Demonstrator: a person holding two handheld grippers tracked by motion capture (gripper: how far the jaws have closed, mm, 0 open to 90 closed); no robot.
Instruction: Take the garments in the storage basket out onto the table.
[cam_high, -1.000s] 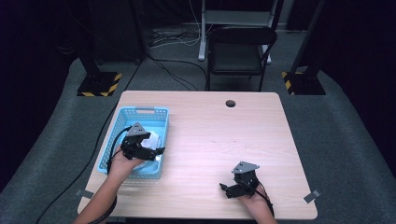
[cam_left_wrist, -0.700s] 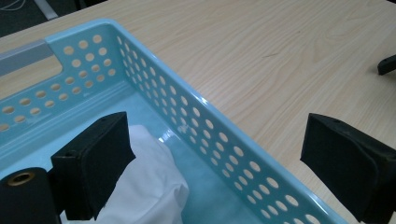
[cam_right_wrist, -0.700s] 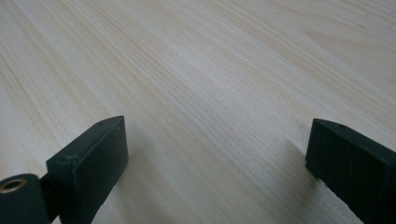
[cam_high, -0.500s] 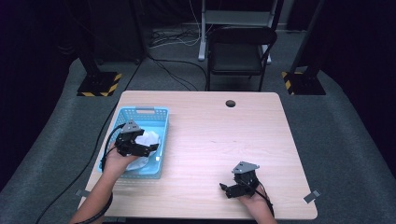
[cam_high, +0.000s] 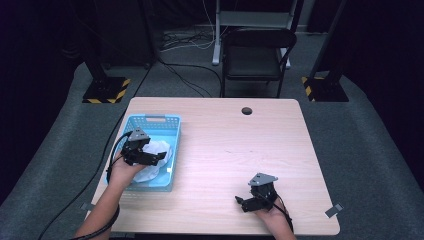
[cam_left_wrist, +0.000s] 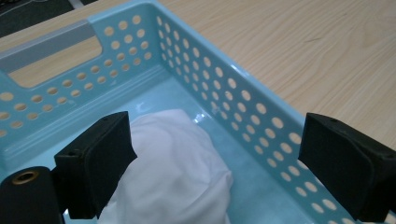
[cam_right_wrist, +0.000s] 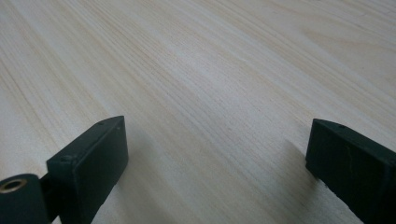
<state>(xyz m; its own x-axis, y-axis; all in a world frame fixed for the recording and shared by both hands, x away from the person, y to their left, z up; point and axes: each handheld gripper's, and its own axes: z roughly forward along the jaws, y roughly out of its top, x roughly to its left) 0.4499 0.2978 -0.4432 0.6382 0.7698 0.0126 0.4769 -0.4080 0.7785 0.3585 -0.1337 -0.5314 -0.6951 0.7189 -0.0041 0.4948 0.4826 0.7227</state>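
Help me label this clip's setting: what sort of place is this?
Probably a recording studio or lab set up for capturing manipulation data: dark curtained surroundings, a lone wooden table on grey carpet, hazard-striped stand bases, loose floor cables, and an empty chair.

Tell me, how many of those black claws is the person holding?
2. The left claw hangs open over the blue basket, above a white cloth. The right claw rests open on the bare wooden table, near its front edge.
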